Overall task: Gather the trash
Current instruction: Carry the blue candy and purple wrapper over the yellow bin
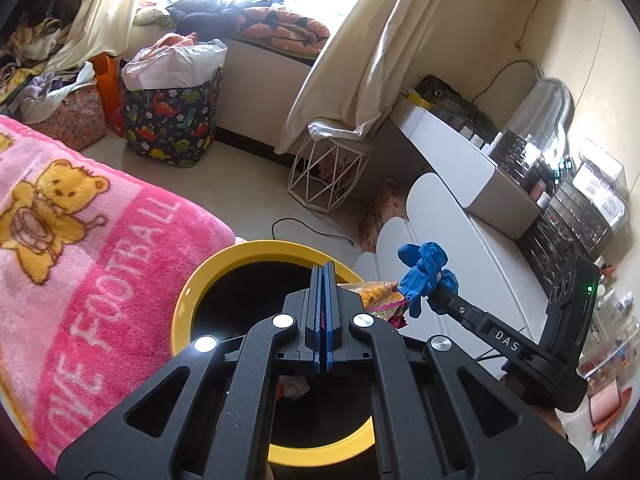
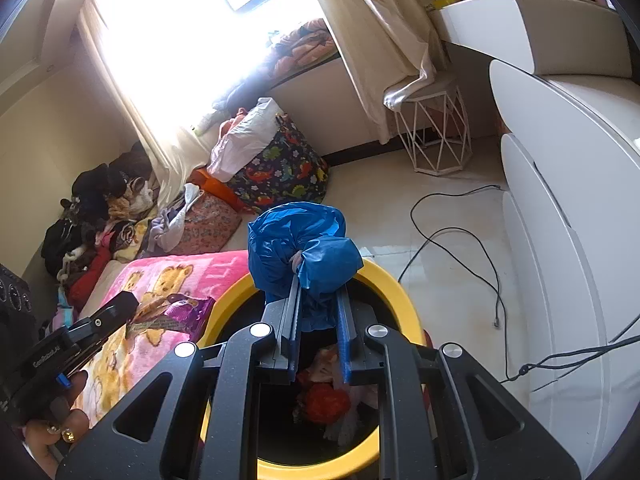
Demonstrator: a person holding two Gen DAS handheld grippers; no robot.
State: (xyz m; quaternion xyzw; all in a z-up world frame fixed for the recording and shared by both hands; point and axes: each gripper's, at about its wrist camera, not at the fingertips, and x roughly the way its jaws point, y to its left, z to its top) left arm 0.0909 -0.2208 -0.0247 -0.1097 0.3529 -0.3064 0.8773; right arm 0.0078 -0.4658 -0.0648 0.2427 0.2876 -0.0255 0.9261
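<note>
A yellow-rimmed trash bin (image 1: 208, 276) with a black inside stands beside the bed; it also shows in the right wrist view (image 2: 394, 284) with trash at its bottom. My left gripper (image 1: 323, 276) is shut over the bin, holding a colourful snack wrapper (image 1: 380, 296), which also shows in the right wrist view (image 2: 176, 314). My right gripper (image 2: 318, 300) is shut on a crumpled blue plastic bag (image 2: 296, 244) above the bin's far rim. The bag also shows in the left wrist view (image 1: 424, 272).
A pink bear blanket (image 1: 80, 240) covers the bed on the left. A white dresser (image 2: 560, 240) stands on the right. Black cables (image 2: 460, 232) lie on the floor. A white wire stool (image 1: 328, 172) and a dinosaur-print bag (image 1: 172, 120) stand farther back.
</note>
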